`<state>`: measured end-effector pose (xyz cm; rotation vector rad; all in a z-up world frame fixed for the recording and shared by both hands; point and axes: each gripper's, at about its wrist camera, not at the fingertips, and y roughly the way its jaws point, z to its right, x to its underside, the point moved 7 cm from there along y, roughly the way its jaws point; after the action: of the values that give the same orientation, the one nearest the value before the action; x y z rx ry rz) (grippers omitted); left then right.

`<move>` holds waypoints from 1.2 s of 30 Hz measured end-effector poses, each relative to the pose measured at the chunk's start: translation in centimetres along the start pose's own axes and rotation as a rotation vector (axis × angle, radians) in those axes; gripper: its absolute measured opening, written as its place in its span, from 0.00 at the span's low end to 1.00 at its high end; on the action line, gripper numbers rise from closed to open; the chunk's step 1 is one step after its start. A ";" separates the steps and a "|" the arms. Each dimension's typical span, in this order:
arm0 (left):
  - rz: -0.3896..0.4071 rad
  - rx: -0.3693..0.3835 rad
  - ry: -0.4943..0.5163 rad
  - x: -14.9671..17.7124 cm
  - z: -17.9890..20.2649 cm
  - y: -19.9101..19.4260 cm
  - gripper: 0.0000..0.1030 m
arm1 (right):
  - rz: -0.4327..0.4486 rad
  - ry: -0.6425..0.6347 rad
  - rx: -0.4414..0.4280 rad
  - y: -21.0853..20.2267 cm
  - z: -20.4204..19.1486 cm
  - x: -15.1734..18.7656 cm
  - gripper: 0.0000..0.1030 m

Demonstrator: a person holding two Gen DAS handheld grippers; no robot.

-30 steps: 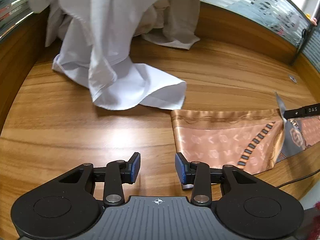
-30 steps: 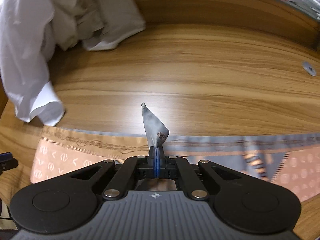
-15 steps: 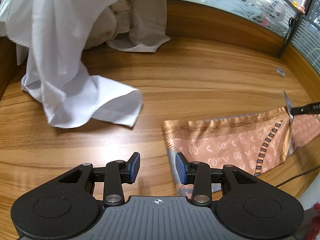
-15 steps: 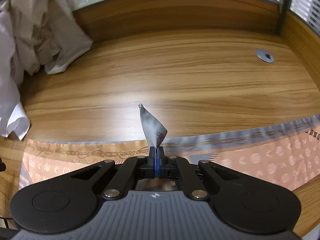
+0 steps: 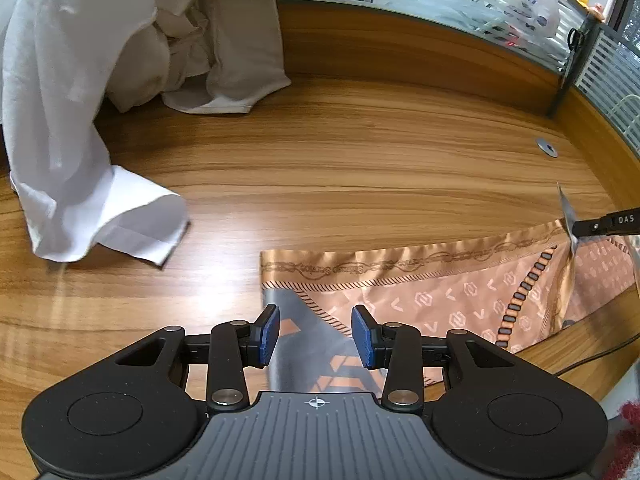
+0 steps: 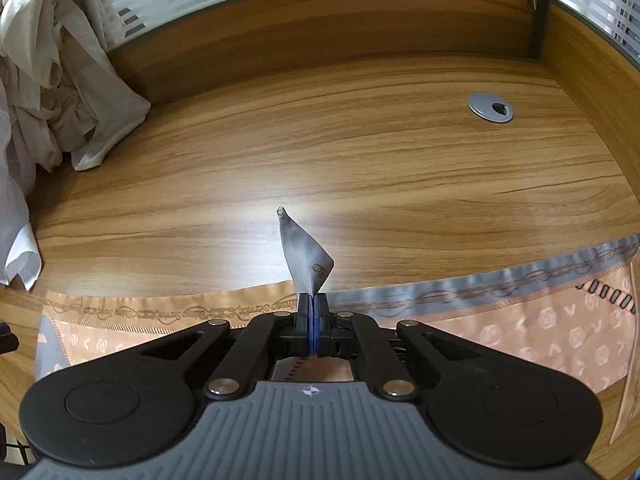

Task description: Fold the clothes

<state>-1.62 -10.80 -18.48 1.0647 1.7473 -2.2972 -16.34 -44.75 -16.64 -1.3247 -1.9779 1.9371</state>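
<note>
Wood-grain surface [image 5: 360, 168] with a raised wooden back edge and striped frosted glass panels behind it. Silver cable grommet [image 6: 490, 107] is set into the wood toward the far right corner.

Scarf [image 5: 440, 296]: satin, peach/copper with small hexagon and V motifs, a chain-pattern border and grey panels. It lies spread along the near edge of the surface, well on the near side of the grommet, and its near part runs off that edge.

Right gripper [image 6: 311, 320]: jaws fully closed, pinching the scarf's far border. A grey point of fabric sticks up out of the jaws. From the left wrist view the right gripper's tip [image 5: 592, 226] shows at the scarf's far-right end, lifting that bit of edge off the wood.

Left gripper [image 5: 315, 334]: jaws partly apart, nothing pinched. It sits over the scarf's left end, with a grey panel with orange shapes visible between the blue pads [image 5: 269, 334]. Cannot tell if the pads touch the cloth.

White garment [image 5: 80, 160] hangs down at the left, its hem resting on the wood, left of the scarf and apart from it. Cream clothes [image 5: 224, 48] are piled behind it against the back edge, opposite side from the grommet.
</note>
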 end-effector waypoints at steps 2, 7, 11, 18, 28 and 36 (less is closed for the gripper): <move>-0.001 -0.002 0.000 0.0 0.8 0.2 0.41 | -0.006 -0.007 -0.002 0.1 1.0 0.0 0.00; -0.006 -0.009 0.009 -0.1 2.5 0.7 0.41 | -0.019 -0.009 -0.004 0.3 3.1 0.4 0.00; -0.011 -0.016 0.013 -0.2 3.3 1.2 0.41 | -0.026 -0.020 0.006 0.9 4.1 0.8 0.02; -0.018 -0.029 0.017 -0.2 4.1 1.6 0.42 | -0.039 -0.034 0.062 0.8 5.4 1.2 0.06; -0.033 -0.079 -0.019 0.4 3.1 1.5 0.42 | -0.059 0.044 0.103 2.1 7.6 0.5 0.15; -0.032 -0.130 -0.085 1.2 1.2 1.1 0.43 | -0.062 0.068 0.083 2.8 7.6 0.3 0.00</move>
<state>-2.62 -11.84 -19.96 0.9104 1.8636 -2.1770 -19.64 -51.00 -20.71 -1.2763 -1.8639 1.8986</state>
